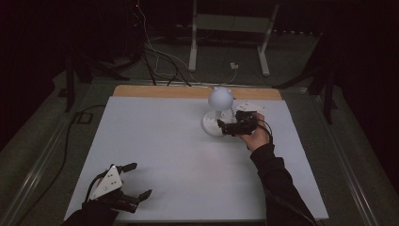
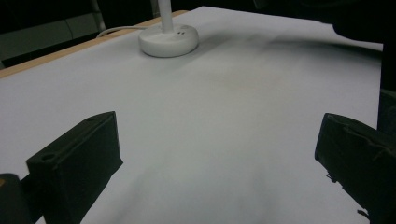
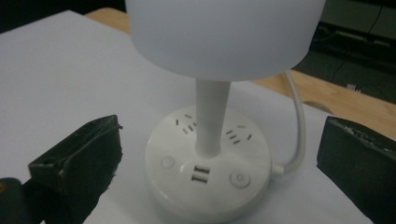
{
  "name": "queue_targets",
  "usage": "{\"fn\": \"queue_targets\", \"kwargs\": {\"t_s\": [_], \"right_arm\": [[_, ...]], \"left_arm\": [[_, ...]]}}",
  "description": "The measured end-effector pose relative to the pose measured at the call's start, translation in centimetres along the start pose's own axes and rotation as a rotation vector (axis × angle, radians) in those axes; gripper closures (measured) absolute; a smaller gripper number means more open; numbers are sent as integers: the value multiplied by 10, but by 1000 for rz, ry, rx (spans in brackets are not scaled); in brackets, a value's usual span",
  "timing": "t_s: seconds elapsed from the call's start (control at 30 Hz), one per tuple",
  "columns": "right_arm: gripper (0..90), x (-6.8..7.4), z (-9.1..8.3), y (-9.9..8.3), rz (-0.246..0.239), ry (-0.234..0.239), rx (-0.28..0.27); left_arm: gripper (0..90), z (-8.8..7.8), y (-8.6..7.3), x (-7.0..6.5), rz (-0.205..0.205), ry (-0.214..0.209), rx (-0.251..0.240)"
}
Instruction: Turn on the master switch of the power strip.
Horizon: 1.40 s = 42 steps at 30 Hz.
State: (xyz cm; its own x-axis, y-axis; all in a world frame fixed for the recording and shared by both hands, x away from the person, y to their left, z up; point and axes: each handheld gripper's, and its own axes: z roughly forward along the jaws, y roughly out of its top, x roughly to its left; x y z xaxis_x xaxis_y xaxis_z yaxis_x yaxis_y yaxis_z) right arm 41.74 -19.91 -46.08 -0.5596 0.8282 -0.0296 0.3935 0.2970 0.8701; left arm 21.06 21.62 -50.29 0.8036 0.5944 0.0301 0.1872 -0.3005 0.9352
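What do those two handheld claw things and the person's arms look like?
Each gripper is black with two blocky jaws. The left gripper carries a pale grey three-cornered plate with small dark marks, and a thin black cable loops from it. The right gripper has a similar plate on top and a black cable at the wrist. The person wears dark long sleeves.
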Motion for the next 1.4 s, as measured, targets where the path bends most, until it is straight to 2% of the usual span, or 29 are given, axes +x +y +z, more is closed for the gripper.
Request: {"fn": "queue_targets", "kwargs": {"t_s": [0.13,0.23,0.4,0.53,0.6,0.7,0.8,0.9,1.2,1.3,1.4], "right_arm": [[0,-5,8,-6,5,0,-23],[36,-8,12,-8,10,-12,-24],[71,-13,17,-10,41,-25,-21],[150,-15,19,-11,56,-50,-21],[160,-15,19,-11,65,-58,-21],[277,-13,19,-12,65,-81,-23],[524,-13,19,-12,54,-145,-9],[645,-14,19,-13,55,-169,-11],[778,-15,17,-11,56,-194,-12],[899,-14,17,-8,67,-195,8],[900,-15,16,-6,89,-189,14]], "left_arm": [[8,0,0,0,-1,0,2],[8,0,0,0,1,0,3],[8,0,0,0,-1,0,0],[8,0,0,0,0,0,0],[8,0,0,0,1,-1,-1],[8,0,0,0,1,0,-3],[8,0,0,0,1,-1,-3],[8,0,0,0,1,-2,1],[8,0,0,0,-1,1,0],[8,0,0,0,-1,1,1],[8,0,0,0,0,1,1]]}}
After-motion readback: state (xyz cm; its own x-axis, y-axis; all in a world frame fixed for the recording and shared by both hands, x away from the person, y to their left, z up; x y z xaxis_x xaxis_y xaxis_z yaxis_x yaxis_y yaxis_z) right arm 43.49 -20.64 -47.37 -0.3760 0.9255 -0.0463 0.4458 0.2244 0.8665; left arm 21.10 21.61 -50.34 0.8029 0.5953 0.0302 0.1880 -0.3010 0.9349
